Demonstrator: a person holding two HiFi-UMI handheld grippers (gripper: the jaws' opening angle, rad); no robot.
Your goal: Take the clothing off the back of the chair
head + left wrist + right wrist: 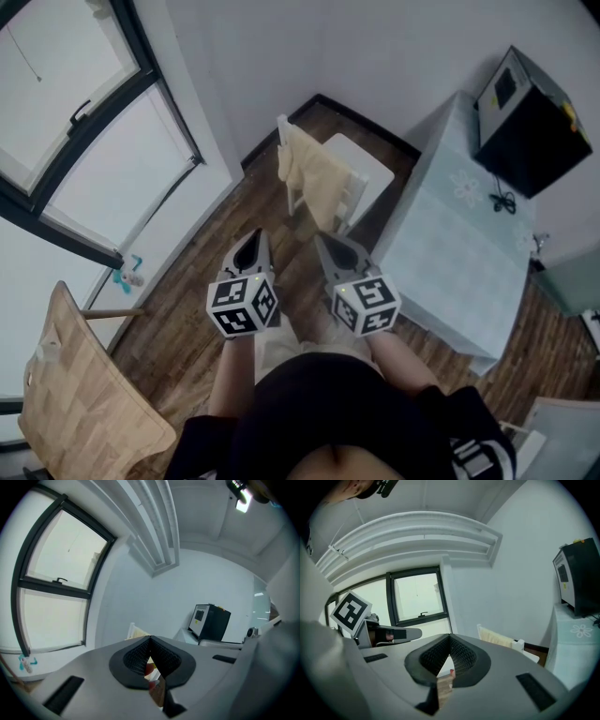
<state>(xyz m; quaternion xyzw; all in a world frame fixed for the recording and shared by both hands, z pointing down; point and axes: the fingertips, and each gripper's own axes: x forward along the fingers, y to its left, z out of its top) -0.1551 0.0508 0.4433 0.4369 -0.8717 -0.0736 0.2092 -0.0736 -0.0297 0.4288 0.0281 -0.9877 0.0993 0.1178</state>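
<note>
A pale yellow piece of clothing [314,178] hangs over the back of a white chair [364,167] near the room's corner. It shows small beyond the jaws as clothing [139,632] in the left gripper view and clothing [497,637] in the right gripper view. My left gripper [253,240] and right gripper [323,242] are side by side, short of the chair, pointing toward it. Both are shut with nothing between their jaws. The left gripper [150,638] and right gripper [450,636] tips meet in their own views.
A table with a light blue cloth [464,244] stands right of the chair, carrying a black microwave [532,122]. A window [84,141] fills the left wall. A wooden chair [80,394] is at the lower left. The floor is dark wood [187,300].
</note>
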